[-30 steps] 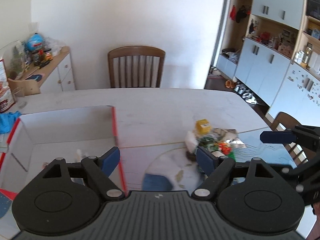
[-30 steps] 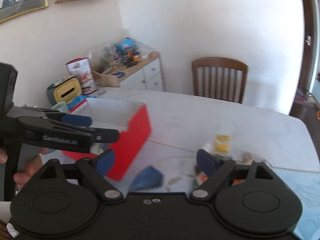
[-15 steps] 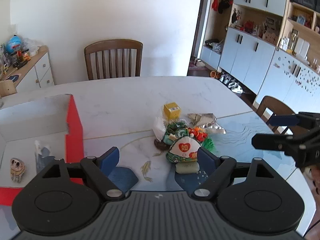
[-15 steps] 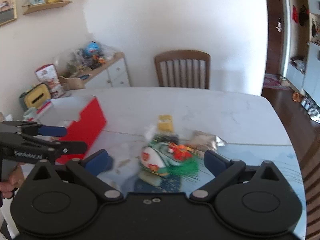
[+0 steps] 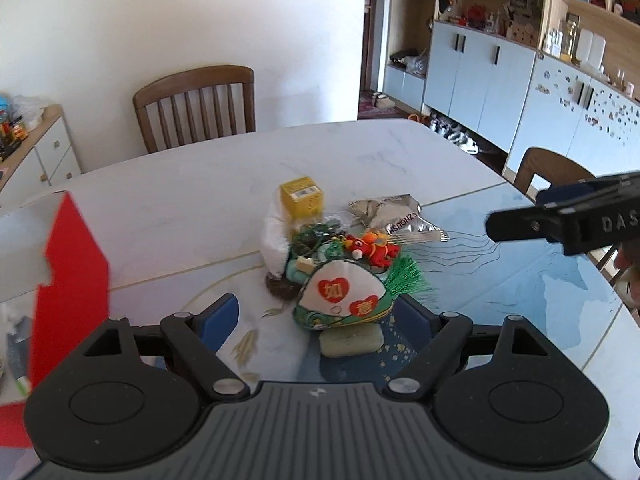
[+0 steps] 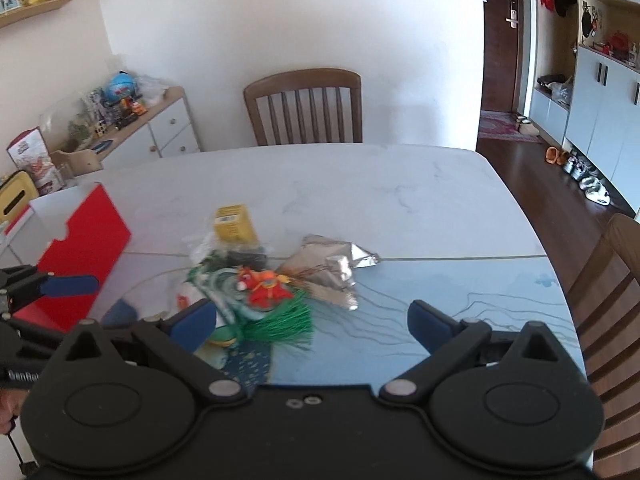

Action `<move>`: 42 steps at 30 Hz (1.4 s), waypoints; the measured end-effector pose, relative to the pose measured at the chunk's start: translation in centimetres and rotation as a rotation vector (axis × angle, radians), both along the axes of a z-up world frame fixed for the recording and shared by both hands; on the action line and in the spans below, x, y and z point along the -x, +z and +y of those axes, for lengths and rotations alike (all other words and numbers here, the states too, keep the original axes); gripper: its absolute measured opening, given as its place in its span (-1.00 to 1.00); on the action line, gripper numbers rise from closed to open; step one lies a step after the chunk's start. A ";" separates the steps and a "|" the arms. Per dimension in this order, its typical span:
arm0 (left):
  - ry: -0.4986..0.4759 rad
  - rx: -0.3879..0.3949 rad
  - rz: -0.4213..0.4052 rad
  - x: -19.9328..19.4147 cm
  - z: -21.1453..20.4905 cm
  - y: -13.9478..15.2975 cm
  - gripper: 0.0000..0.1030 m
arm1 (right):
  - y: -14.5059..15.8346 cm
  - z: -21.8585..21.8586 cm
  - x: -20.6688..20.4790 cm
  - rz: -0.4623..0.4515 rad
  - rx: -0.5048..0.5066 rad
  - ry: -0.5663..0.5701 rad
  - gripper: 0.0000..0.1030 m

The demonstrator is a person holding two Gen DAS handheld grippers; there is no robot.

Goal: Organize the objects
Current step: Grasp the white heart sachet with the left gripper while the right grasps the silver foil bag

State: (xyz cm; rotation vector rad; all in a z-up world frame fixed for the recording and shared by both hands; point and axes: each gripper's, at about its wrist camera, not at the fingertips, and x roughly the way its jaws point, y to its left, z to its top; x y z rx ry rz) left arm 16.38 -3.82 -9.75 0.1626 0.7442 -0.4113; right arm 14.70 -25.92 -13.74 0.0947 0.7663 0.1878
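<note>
Embroidered sachet (image 5: 340, 295) on the bench (image 5: 192, 208) just beyond the left gripper (image 5: 316, 316), between its wide-open jaws, right gripper (image 6: 306, 322) open and empty, red box (image 5: 74, 280) far left.

— How was the light in the two views?
— Bright, even daylight. The white wall (image 5: 200, 20) was nearly washed out, and the table (image 5: 208, 184) took a pale sheen, with soft reflections on its glossy blue part.
— Any shadows?
— Only soft ones, close under the pile of objects (image 5: 336, 264).
— Was it sharp?
— The left wrist view was fairly crisp at the centre, though the red box (image 5: 72, 280) at its left edge was smeared. The right wrist view was softer: the pile (image 6: 256, 280) looked blurred.
— Distortion?
— Strong fisheye bending. The cabinets (image 5: 500, 64) and the door frame (image 6: 486, 60) curved toward the edges, and the right wrist view's corners darkened.
</note>
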 end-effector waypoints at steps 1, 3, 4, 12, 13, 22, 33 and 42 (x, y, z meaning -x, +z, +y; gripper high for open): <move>-0.002 -0.001 0.004 -0.3 -0.4 -0.3 0.66 | -0.2 -0.2 -0.5 0.001 0.003 -0.001 0.97; -0.007 0.004 0.014 -1.0 -1.0 -0.8 0.65 | -0.6 -0.4 -1.6 0.007 0.007 0.001 0.97; -0.007 0.007 0.018 -1.3 -1.3 -1.0 0.65 | -0.7 -0.4 -2.2 0.009 0.009 0.003 0.97; 0.017 0.004 0.054 -3.4 -2.7 -3.1 0.66 | -2.3 -0.3 -7.2 0.044 -0.004 -0.023 0.94; 0.021 0.003 0.059 -3.6 -2.8 -3.4 0.65 | -2.6 -0.1 -7.9 0.052 -0.008 -0.030 0.93; 0.042 0.012 0.089 -4.6 -2.9 -4.7 0.65 | -5.7 1.3 -12.2 0.147 -0.009 -0.106 0.89; 0.033 0.042 0.121 -5.0 -3.3 -5.5 0.65 | -7.8 2.4 -13.8 0.228 0.010 -0.150 0.72; 0.018 0.052 0.136 -5.0 -3.3 -5.0 0.35 | -7.2 2.6 -13.9 0.241 -0.018 -0.156 0.28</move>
